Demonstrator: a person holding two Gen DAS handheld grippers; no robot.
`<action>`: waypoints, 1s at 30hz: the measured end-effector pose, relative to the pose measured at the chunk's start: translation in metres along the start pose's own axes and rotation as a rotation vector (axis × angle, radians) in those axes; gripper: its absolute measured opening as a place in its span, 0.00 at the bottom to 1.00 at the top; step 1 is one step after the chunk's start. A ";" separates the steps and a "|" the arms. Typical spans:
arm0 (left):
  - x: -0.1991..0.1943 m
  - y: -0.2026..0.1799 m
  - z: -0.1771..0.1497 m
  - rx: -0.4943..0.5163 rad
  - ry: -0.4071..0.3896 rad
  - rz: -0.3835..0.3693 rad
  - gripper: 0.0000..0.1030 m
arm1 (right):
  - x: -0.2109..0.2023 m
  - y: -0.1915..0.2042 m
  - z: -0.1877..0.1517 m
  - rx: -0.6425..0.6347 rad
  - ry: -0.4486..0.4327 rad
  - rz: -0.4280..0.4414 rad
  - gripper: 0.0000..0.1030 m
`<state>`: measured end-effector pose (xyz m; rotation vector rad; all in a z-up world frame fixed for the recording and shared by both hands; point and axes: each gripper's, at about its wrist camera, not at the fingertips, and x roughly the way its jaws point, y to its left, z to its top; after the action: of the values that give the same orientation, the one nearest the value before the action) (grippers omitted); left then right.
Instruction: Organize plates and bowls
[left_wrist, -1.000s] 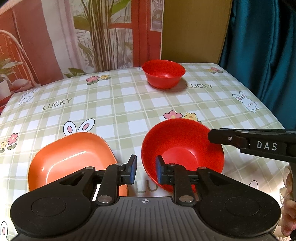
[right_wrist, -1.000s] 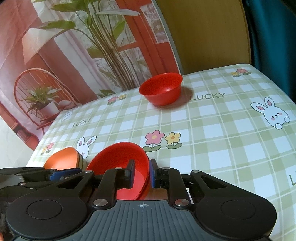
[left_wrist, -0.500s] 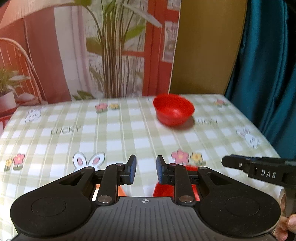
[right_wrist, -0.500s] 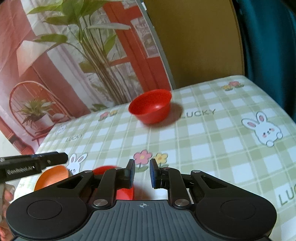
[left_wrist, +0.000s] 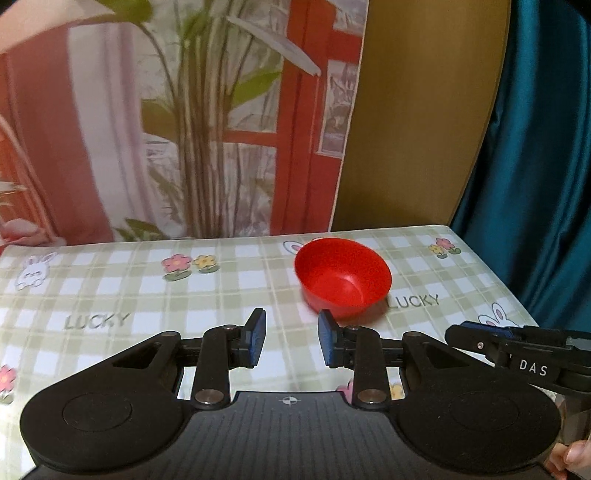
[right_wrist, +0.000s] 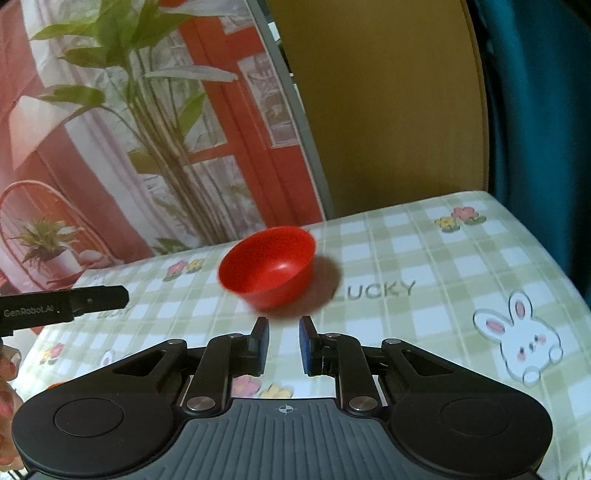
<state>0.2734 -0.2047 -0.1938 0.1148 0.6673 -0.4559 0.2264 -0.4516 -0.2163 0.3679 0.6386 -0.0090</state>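
both claws (left_wrist: 291, 338) (right_wrist: 283, 345) parted, red bowl (left_wrist: 342, 282) (right_wrist: 267, 266) just ahead

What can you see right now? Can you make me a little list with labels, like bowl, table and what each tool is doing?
bowl: one red bowl, upright, nothing visible inside it
table: covered by a checked cloth with bunnies, flowers and the word LUCKY
left tool: open, holding nothing, short of the bowl
right tool: open, holding nothing, pointing at the bowl
touching: neither tool touches the bowl
backdrop: printed plant picture, brown panel, teal curtain
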 end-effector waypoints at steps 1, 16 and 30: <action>0.008 -0.002 0.002 0.003 0.007 -0.004 0.32 | 0.006 -0.002 0.004 0.002 0.001 -0.002 0.17; 0.104 0.010 0.024 -0.080 0.102 -0.046 0.32 | 0.094 -0.025 0.042 0.122 0.014 0.003 0.29; 0.137 0.006 0.023 -0.087 0.150 -0.054 0.31 | 0.117 -0.023 0.036 0.123 0.049 0.038 0.19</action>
<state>0.3835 -0.2555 -0.2611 0.0491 0.8381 -0.4721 0.3388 -0.4735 -0.2655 0.5000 0.6810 -0.0027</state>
